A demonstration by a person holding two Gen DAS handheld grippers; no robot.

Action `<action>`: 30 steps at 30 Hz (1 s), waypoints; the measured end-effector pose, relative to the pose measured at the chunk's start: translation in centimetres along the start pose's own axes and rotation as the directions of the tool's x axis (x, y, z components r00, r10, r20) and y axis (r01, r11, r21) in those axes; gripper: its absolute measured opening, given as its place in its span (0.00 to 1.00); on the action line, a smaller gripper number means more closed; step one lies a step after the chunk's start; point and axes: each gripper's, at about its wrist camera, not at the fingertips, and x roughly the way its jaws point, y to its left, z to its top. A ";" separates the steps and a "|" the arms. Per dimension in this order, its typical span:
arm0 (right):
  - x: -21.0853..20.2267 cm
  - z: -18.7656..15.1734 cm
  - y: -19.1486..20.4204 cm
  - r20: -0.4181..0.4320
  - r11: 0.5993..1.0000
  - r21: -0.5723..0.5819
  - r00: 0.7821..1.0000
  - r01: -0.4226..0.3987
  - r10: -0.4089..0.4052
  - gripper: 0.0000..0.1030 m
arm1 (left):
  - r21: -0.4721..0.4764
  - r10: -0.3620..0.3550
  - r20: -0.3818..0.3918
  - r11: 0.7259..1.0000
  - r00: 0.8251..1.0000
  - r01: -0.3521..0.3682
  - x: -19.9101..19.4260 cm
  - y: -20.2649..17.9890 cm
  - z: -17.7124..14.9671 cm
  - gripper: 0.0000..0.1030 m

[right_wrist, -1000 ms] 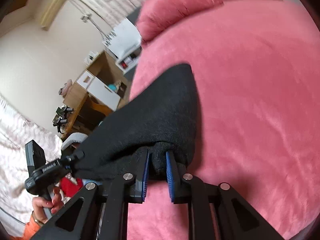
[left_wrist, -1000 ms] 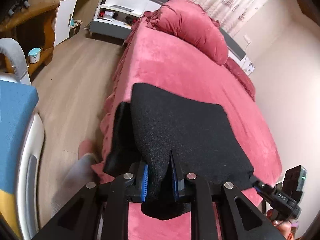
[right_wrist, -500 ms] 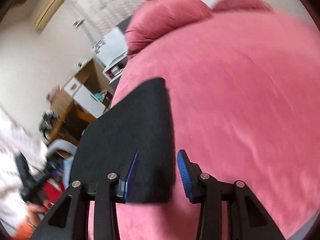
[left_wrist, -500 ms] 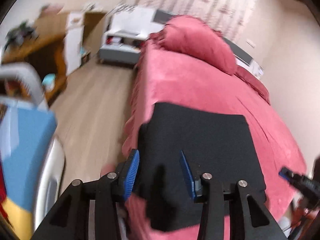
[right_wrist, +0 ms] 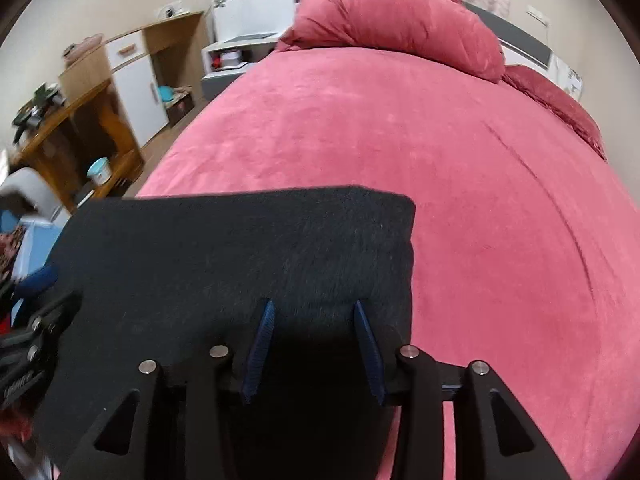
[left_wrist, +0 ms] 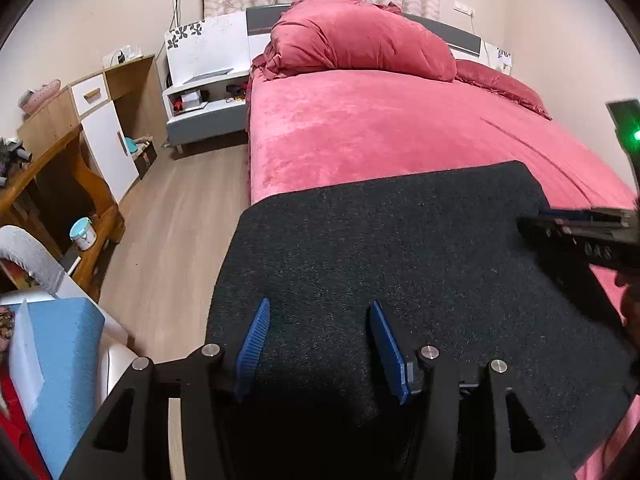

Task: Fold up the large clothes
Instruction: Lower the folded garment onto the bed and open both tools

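The left tongs (left_wrist: 318, 346) are opening, and their blue pads stand apart above the cloth with nothing pinched between them. The right tongs (right_wrist: 314, 350) are released as well, their pads apart over the right near part of the same cloth.

The wide bed with a rose-pink plush cover (right_wrist: 460, 168) carries the black knitted garment, folded into a thick rectangle (left_wrist: 400, 248). It lies flat at the near end of the bed, and its left edge reaches the bed's side.

I judge that one fold is just laid down and let go. The next move calls for a new grasp on an edge, perhaps to fold it smaller. The near edge is hidden under the tongs, so I cannot tell if it hangs over.

Its long axis runs across the bed, from side to side.
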 end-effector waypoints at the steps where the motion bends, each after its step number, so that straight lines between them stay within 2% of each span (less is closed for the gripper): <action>1: 0.1 0.0 0.0 0.016 1.000 0.000 1.000 0.008 -0.008 0.43 | 0.014 0.014 0.003 1.000 1.000 -0.015 0.0 -0.3 0.0 0.53; 4: -0.7 -0.4 -0.1 0.038 1.000 0.000 0.999 0.008 -0.008 0.43 | 0.014 0.019 -0.001 1.000 1.000 -0.019 -0.5 -0.7 0.0 0.53; 6: -2.3 -1.3 -0.5 0.035 0.999 0.054 0.999 -0.005 0.003 0.43 | 0.005 0.022 -0.017 1.000 1.000 -0.022 -0.8 -0.7 0.3 0.54; 9: -5.5 -3.0 -0.8 0.070 0.986 0.141 0.994 -0.091 0.082 0.43 | -0.019 0.032 -0.041 0.999 0.999 -0.033 -1.6 -0.9 0.5 0.62; 12: -8.2 -5.5 0.2 0.096 0.977 0.155 0.986 -0.149 0.136 0.43 | -0.047 0.037 -0.048 0.998 0.998 -0.039 -3.0 -1.0 0.0 0.68; 15: -9.6 -8.3 1.2 0.097 0.973 0.149 0.982 -0.177 0.163 0.43 | -0.058 0.042 -0.060 0.997 0.997 -0.045 -3.9 -1.1 -0.8 0.69; 19: -9.7 -12.4 2.7 0.059 0.994 0.058 0.995 -0.089 0.085 0.43 | -0.051 0.036 -0.071 0.998 0.997 -0.040 -4.3 -1.3 -2.1 0.70; 21: -9.7 -13.7 2.8 0.083 0.996 0.043 0.993 -0.083 0.079 0.43 | -0.048 0.040 -0.073 0.998 0.997 -0.043 -4.6 -1.4 -2.4 0.70; 26: -9.8 -13.3 2.7 0.063 0.993 0.078 0.995 -0.085 0.080 0.44 | -0.052 0.045 -0.085 0.997 0.995 -0.050 -5.6 -1.5 -2.7 0.70; 30: -10.1 -13.7 2.8 0.078 0.994 0.081 0.995 -0.075 0.068 0.44 | -0.053 0.054 -0.085 0.997 0.995 -0.059 -6.3 -1.5 -3.2 0.77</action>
